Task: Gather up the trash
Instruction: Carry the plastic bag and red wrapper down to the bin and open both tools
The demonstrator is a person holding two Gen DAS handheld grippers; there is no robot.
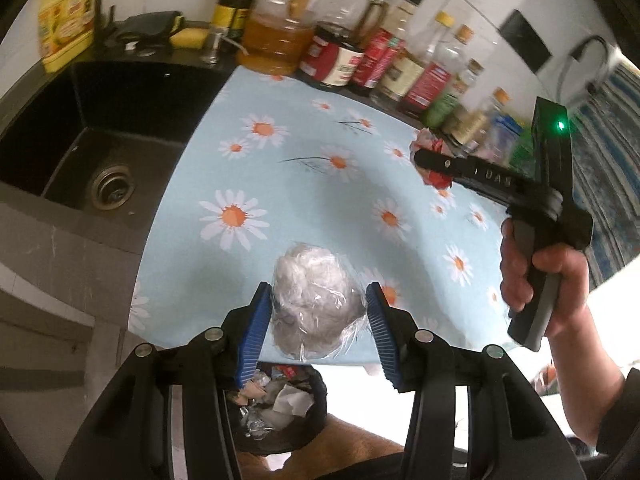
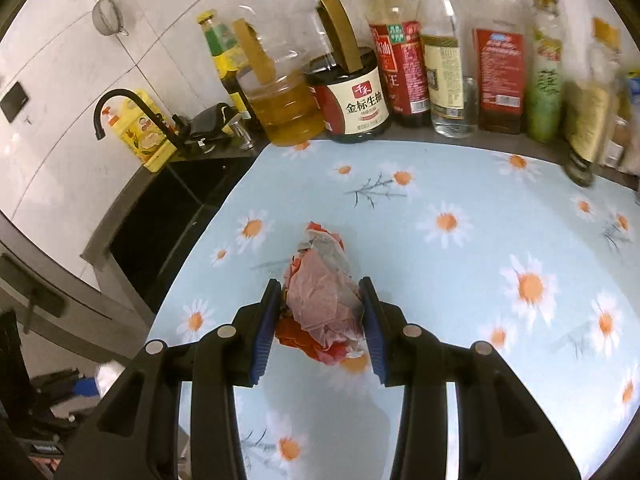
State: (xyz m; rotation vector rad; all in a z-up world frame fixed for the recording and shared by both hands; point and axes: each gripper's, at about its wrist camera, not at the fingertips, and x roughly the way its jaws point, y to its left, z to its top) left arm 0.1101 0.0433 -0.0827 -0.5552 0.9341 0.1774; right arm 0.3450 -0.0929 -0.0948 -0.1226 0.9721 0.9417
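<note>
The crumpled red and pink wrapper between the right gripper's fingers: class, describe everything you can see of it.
The crumpled wrapper is a wadded ball of thin paper or film, pale pink and whitish on top, red and orange beneath, with a peak pointing away from the camera. It sits between the right gripper's blue ribbed fingers, which press both its sides, over the daisy-print cloth. Whether it is lifted cannot be told.

left wrist: over counter edge | right wrist: close, facing bottles (image 2: 432, 60) | shared: daisy cloth (image 1: 304, 208)
</note>
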